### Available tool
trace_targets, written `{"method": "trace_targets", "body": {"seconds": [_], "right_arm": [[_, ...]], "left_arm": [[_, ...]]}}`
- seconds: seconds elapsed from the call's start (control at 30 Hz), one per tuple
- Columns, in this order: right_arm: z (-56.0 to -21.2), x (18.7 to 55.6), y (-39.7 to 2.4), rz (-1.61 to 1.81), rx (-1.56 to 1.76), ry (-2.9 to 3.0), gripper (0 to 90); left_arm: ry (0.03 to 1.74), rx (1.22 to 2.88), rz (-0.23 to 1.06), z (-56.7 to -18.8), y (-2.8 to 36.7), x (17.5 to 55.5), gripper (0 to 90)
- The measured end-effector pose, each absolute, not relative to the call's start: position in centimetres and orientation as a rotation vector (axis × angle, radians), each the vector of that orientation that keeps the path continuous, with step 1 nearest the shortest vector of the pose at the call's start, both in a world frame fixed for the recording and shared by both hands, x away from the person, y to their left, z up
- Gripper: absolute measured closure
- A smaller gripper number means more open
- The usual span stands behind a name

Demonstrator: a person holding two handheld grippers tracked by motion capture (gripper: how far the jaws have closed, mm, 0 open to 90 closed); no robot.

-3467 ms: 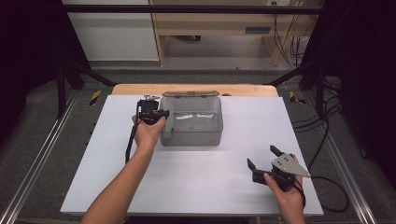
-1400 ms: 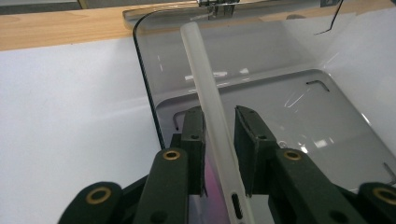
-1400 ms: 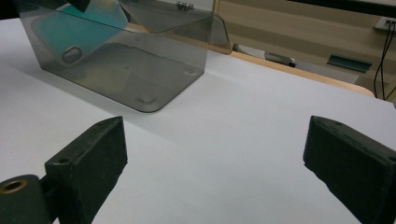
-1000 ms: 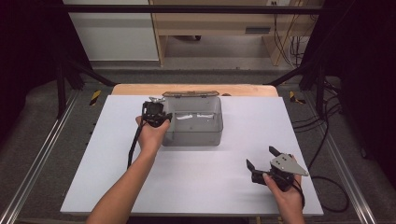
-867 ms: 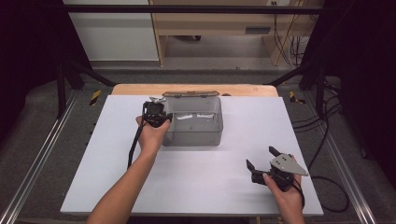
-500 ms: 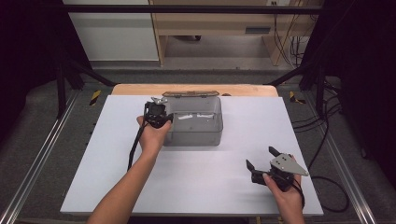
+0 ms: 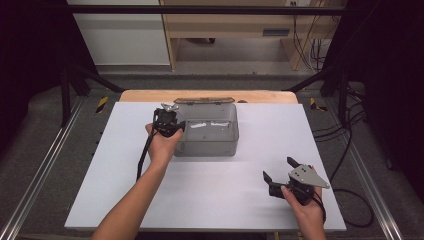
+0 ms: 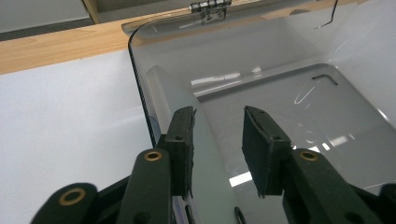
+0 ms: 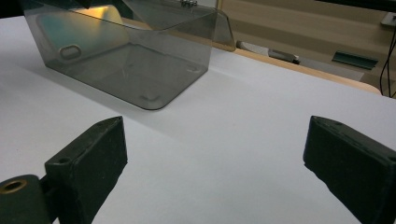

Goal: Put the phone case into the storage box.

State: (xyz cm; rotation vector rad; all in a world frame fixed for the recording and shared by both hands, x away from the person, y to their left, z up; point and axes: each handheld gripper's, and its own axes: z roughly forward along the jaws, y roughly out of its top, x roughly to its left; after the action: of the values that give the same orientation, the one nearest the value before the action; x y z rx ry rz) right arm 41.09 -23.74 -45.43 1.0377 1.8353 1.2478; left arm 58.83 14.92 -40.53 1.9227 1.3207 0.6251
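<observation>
White tabletop [image 7: 210, 200] spreads under my work, wooden edge behind. My smoky clear plastic box [image 7: 207, 131] sits at its far middle, hinged lid [image 7: 204, 100] thrown back. My left gripper [image 8: 217, 140] straddles the box's left wall [image 8: 142, 100], jaws just opening, pads off it. I should spread wider and lift straight up without nudging it. My right gripper [image 9: 212, 154] rests near me, spread wide, empty.

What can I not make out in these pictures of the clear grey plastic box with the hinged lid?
- High view: the left hand-held gripper is too small to show whether its pads touch the clear grey plastic box.
- Left hand-held gripper view: the near box wall is cut off by the bottom edge.
- Right hand-held gripper view: the open lid is cut off by the top edge.
</observation>
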Motion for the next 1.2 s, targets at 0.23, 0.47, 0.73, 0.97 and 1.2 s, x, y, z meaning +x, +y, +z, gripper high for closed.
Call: {"method": "trace_targets", "body": {"seconds": [0.23, 0.47, 0.73, 0.97, 1.2], "right_arm": [[-45.4, 41.1, -23.7, 1.25, 1.035, 1.834, 6.6], [-45.4, 41.1, -23.7, 1.244, 1.032, 1.837, 6.5], [-45.4, 41.1, -23.7, 1.243, 1.031, 1.836, 6.3], [-45.4, 41.0, -23.6, 1.241, 1.028, 1.837, 6.1], [-45.4, 41.1, -23.5, 1.237, 1.03, 1.844, 5.8]], "left_arm": [[1.284, 1.898, 0.632, -40.0, 15.0, 58.5, 59.0], [1.234, 1.861, 0.671, -39.6, 14.9, 58.2, 47.9], [1.2, 1.828, 0.694, -39.3, 14.6, 57.9, 32.0], [1.163, 1.791, 0.667, -39.3, 14.7, 57.6, 9.9], [1.112, 1.69, 0.643, -38.8, 15.8, 56.5, 4.7]]}}
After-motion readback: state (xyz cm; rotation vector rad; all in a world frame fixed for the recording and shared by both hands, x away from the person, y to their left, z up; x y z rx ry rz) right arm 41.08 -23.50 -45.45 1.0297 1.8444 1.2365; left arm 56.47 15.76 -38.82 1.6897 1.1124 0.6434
